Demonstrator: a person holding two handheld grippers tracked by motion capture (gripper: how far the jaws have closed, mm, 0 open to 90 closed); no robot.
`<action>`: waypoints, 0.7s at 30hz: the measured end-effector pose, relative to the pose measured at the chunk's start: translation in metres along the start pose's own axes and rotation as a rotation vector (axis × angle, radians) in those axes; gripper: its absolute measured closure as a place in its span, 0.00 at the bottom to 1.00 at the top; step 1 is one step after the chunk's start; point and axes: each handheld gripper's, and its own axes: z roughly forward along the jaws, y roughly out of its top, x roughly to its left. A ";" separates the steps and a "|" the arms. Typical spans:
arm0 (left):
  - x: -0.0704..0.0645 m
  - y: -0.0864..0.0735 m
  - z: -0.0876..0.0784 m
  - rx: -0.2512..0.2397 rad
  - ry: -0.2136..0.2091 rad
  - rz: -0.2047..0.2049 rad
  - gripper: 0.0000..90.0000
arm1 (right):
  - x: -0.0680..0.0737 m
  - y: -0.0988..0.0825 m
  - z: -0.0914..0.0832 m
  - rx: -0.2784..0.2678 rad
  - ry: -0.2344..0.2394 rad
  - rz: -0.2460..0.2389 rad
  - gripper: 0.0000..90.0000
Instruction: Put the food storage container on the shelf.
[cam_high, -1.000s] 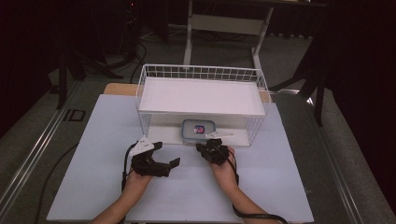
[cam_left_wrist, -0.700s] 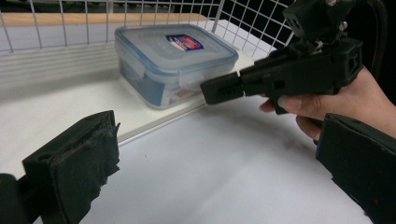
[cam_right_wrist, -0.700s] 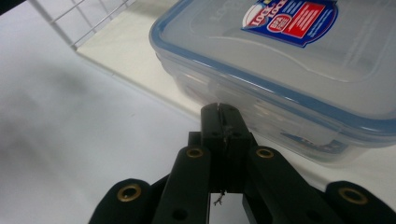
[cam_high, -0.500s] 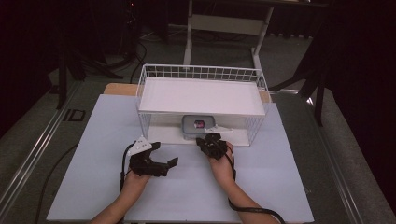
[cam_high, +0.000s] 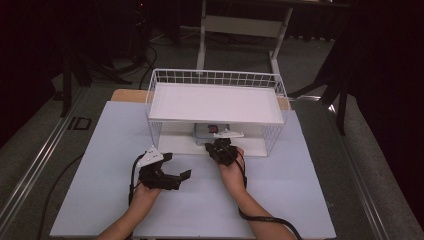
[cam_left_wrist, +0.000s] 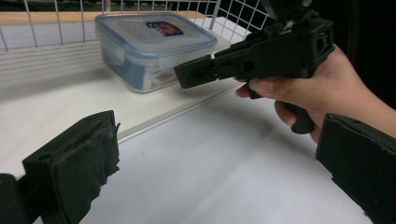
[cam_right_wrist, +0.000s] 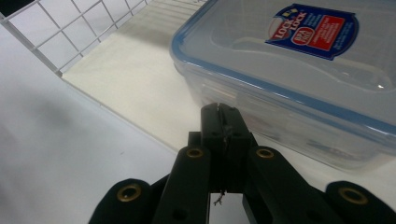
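Right now your right gripper (cam_right_wrist: 223, 112) has its jaws pressed flat together with nothing between them, and its tip sits just short of the near side wall of the clear food container (cam_right_wrist: 299, 79). That container, with its blue-edged snap lid and a red and blue brand label (cam_right_wrist: 312, 31) on top, rests on the lower shelf of the white wire rack (cam_high: 216, 80), under the rack's white upper shelf (cam_high: 215, 102). From the high view you can see the container (cam_high: 205, 132) toward the middle of that lower shelf, with your right gripper (cam_high: 220, 148) at the shelf's front edge, directly before it. Whether the closed tip actually touches the container wall, you cannot tell; from the left gripper view a narrow gap seems to remain between the tip (cam_left_wrist: 187, 77) and the container (cam_left_wrist: 154, 46).

Your left gripper (cam_high: 175, 175) lies on the white table sheet (cam_high: 300, 200) in front of the rack, well off to the left of the container and clear of the shelf. Its jaws stand wide apart and hold nothing: in its own view one pad (cam_left_wrist: 79, 163) rises at the lower left and the other (cam_left_wrist: 359, 168) at the lower right, with bare sheet between them. Your right hand (cam_left_wrist: 322, 93) is wrapped round the right gripper's grip, just outside the rack's front.
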 end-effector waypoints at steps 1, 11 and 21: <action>0.000 0.000 0.000 0.000 0.000 0.000 0.00 | 0.000 0.000 0.000 0.000 0.000 0.000 1.00; 0.000 0.000 -0.001 -0.006 -0.003 -0.002 0.00 | -0.007 0.002 0.001 -0.009 -0.017 -0.003 0.97; -0.003 0.000 -0.001 -0.009 -0.017 0.031 0.00 | -0.002 -0.007 -0.019 -0.028 0.011 -0.021 0.87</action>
